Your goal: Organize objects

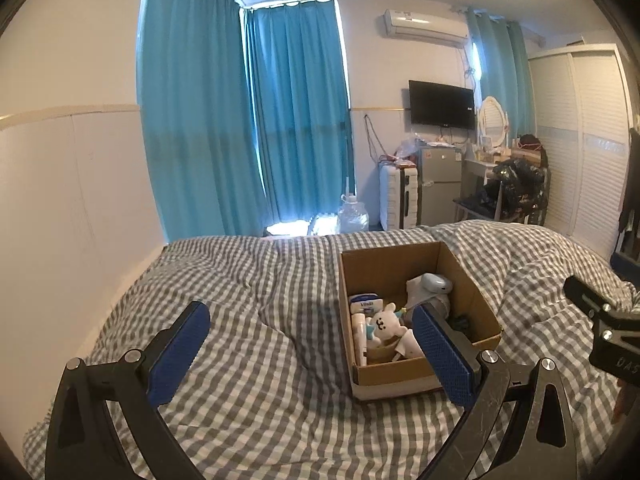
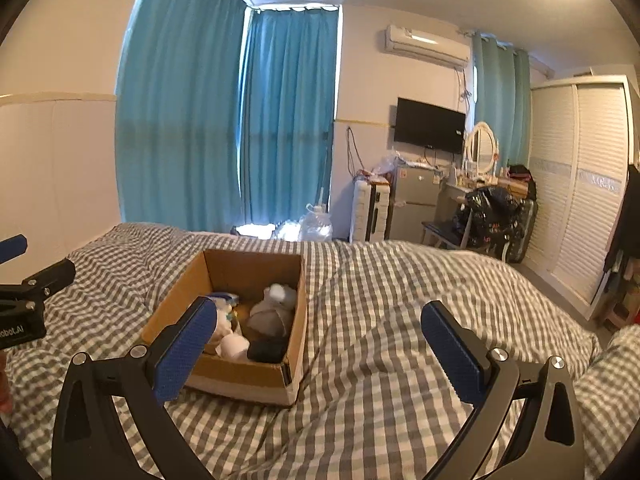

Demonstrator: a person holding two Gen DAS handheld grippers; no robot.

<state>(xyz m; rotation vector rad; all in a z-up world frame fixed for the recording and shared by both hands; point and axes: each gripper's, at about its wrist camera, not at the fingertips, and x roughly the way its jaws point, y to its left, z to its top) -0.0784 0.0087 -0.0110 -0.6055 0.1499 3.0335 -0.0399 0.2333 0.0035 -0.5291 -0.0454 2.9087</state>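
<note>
An open cardboard box (image 1: 384,268) stands on the checked bed cover (image 1: 256,280). In it lie a white plush toy (image 1: 385,323), a blue and white tissue pack (image 1: 366,303), a pale blue rounded object (image 1: 436,283) and other small items. My left gripper (image 1: 312,350) is open and empty, held above the bed to the left of the box, its right finger in front of the box. In the right wrist view the box (image 2: 248,272) holds a grey plush (image 2: 272,312). My right gripper (image 2: 320,344) is open and empty, to the right of the box.
Beyond the bed's far edge are a water jug (image 1: 352,216), a white suitcase (image 1: 398,196), a small fridge (image 1: 440,184) and a chair heaped with dark clothes (image 1: 516,188). A white wardrobe (image 1: 580,140) stands at the right. A wall runs along the bed's left side.
</note>
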